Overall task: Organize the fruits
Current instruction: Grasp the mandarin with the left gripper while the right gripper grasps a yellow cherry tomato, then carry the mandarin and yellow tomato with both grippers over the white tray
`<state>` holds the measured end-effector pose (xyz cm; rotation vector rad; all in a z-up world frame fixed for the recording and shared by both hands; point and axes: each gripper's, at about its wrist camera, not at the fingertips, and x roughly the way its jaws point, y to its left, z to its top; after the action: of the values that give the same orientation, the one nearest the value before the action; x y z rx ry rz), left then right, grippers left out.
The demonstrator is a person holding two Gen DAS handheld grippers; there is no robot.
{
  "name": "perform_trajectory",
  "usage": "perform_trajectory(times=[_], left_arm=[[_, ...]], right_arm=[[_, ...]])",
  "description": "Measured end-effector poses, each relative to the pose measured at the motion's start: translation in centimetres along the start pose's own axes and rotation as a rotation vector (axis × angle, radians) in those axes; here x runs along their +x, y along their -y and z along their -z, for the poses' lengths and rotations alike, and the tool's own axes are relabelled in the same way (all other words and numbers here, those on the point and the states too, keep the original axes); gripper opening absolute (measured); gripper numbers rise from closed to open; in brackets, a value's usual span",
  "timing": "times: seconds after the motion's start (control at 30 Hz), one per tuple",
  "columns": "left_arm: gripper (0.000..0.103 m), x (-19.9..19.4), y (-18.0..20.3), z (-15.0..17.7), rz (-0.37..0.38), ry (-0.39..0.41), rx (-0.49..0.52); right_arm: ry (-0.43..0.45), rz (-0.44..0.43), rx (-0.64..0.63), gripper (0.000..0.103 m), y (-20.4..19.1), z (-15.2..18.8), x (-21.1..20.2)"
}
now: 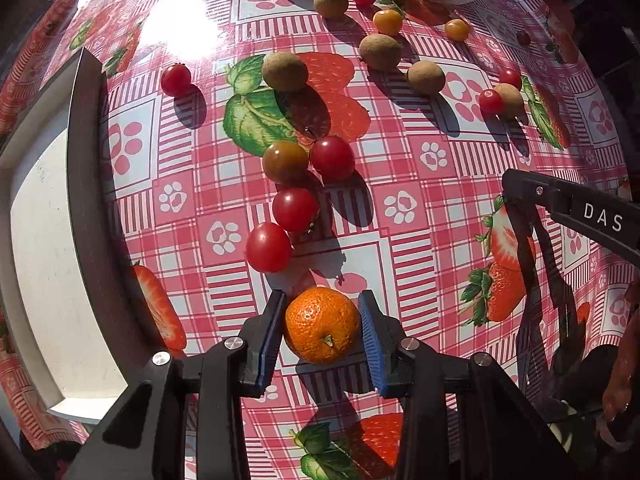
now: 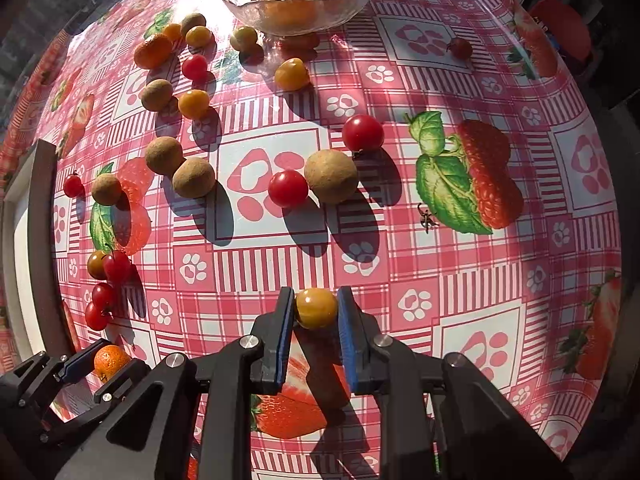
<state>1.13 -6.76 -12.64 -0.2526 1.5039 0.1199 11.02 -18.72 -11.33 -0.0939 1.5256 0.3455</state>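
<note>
A small orange mandarin (image 1: 322, 326) rests on the pink checked tablecloth, and the blue pads of my left gripper (image 1: 322, 300) press on both its sides. The right wrist view shows the same grip at its lower left, with the mandarin (image 2: 110, 360) between the left gripper's fingers (image 2: 76, 364). My right gripper (image 2: 316, 294) points down at the cloth and is shut on a yellow cherry tomato (image 2: 317, 308). Both fruits sit at or just above the table surface.
A glass bowl (image 2: 352, 4) with orange and yellow fruits stands at the far edge. A white tray with a dark rim (image 1: 84, 208) lies to the left. Red cherry tomatoes (image 1: 294, 208) and brown round fruits (image 2: 330, 176) are scattered between them.
</note>
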Motion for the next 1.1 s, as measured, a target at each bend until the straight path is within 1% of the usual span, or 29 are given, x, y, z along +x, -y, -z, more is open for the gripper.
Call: perform_trajectory(times=[0.03, 0.07, 0.23, 0.3, 0.43, 0.57, 0.73, 0.83, 0.93, 1.1], left_arm=[[0.038, -0.3, -1.1, 0.4, 0.019, -0.004, -0.003], [0.038, -0.3, -1.4, 0.5, 0.034, -0.005, -0.004], [0.038, -1.5, -2.6, 1.3, 0.061, -0.003, 0.01], [0.039, -2.8, -3.1, 1.7, 0.074, 0.002, 0.012], [0.038, -4.3, -4.7, 2.8, 0.078, 0.036, 0.014], [0.038, -6.3, -6.2, 2.5, 0.078, 0.078, 0.001], [0.038, -8.2, -10.0, 3.0, 0.055, 0.118, -0.061], [0.039, -9.1, -13.5, 4.2, 0.029, 0.135, -0.114], [0.038, -9.3, -16.8, 5.2, -0.004, 0.132, -0.172], [0.039, -8.1, -21.7, 6.8, -0.06, 0.099, -0.245]], right_arm=[[-0.003, -0.018, 0.01, 0.023, 0.3, 0.0, -0.1], [-0.005, -0.031, 0.018, 0.023, 0.4, 0.2, -0.2], [-0.004, -0.086, 0.037, 0.023, 0.1, 1.1, -1.7], [-0.002, -0.104, 0.034, 0.023, -0.2, 1.6, -2.5], [0.006, -0.133, 0.015, 0.023, -1.9, 1.9, -3.3], [0.013, -0.157, -0.016, 0.023, -4.4, 2.1, -4.0], [0.013, -0.186, -0.083, 0.023, -8.6, 2.5, -5.0], [0.008, -0.215, -0.132, 0.023, -12.0, 2.9, -5.4], [0.0, -0.248, -0.193, 0.023, -15.9, 3.3, -5.5], [-0.028, -0.292, -0.305, 0.023, -22.5, 4.1, -4.8]])
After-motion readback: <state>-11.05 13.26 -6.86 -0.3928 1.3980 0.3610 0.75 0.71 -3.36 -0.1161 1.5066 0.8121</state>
